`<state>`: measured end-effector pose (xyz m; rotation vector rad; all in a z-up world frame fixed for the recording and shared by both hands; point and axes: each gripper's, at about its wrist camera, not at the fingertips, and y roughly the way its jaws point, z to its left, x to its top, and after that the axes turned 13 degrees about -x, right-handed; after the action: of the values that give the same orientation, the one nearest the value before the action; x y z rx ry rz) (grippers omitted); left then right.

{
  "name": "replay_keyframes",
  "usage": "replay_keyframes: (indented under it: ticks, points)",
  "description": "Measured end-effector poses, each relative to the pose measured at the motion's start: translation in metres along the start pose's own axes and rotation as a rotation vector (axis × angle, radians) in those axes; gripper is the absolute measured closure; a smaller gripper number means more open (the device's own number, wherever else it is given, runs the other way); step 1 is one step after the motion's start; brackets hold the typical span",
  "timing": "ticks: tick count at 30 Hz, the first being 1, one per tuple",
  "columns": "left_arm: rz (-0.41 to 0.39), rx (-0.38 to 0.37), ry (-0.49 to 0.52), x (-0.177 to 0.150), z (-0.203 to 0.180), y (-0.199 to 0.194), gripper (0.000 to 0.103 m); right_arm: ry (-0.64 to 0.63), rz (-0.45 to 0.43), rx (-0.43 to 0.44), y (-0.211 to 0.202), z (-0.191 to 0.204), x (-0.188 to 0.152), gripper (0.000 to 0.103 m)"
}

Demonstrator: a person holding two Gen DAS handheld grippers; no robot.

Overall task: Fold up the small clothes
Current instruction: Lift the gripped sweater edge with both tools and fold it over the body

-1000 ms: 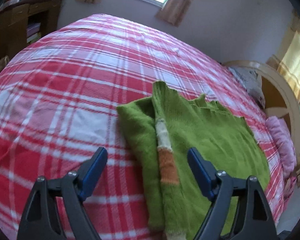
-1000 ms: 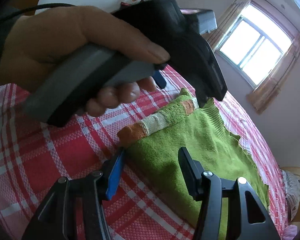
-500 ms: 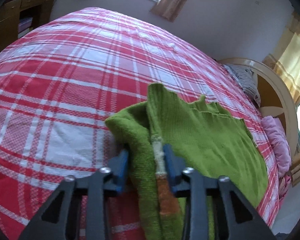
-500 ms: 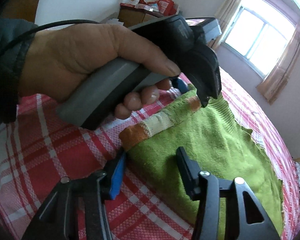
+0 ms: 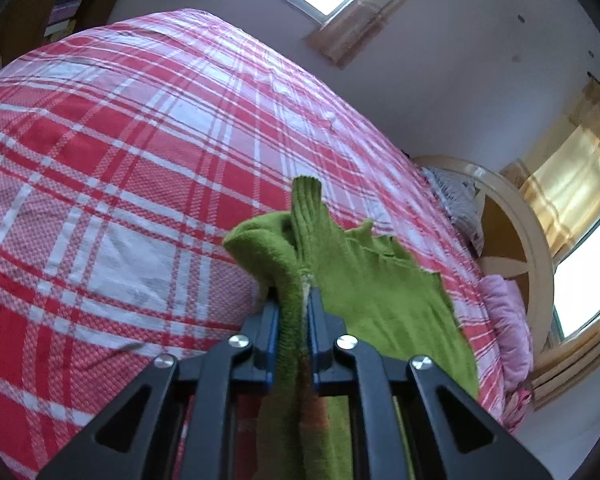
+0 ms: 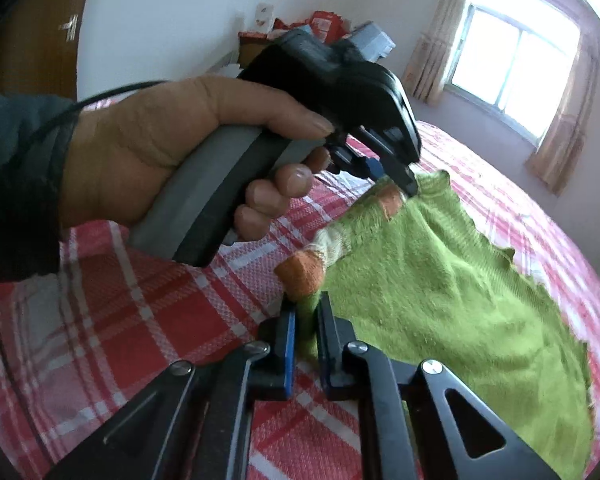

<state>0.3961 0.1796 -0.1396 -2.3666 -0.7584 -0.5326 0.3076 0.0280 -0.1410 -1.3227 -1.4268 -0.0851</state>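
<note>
Jaws on your left gripper [image 5: 293, 322] are closing, and they now pinch the folded left edge of the green sweater [image 5: 384, 292]; a second ago, in the left wrist view, they stood wide over that edge with nothing between them. The knit is bunched and stands up between the blue pads, with a ribbed strip poking up at the far end of the fold. The rest of the sweater lies spread to the right on the red plaid bedspread [image 5: 148, 152], in its near right part, with a pink pillow [image 5: 508, 320] and a rounded headboard [image 5: 536, 256] beyond it.

In the right wrist view, your right gripper [image 6: 306, 334] has gone from about half open to almost shut, and it holds a thin fold of green fabric at the near corner, just below the orange band [image 6: 302, 276] of the striped cuff. Farther along the same edge, your left hand [image 6: 148, 152] holds its gripper down on the sleeve. The fabric around the cuff looks lifted off the bed and slightly blurred.

With both ends of that edge gripped, you seem ready to lift and carry it across the sweater for the next fold. Keep the two grips level, or the loose sleeve may slip out of the fold.
</note>
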Motion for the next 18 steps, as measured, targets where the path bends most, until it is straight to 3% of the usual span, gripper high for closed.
replay_keyframes:
  ticks: [5,18]
  points:
    - [-0.019,-0.011,-0.003,0.003,-0.015,0.0,0.091,0.123,-0.018,0.031,-0.011,-0.03,-0.007,0.096]
    - [-0.043,0.002,0.02,0.006,-0.047,0.006,0.091,0.264,-0.037,0.057,-0.031,-0.064,-0.019,0.096]
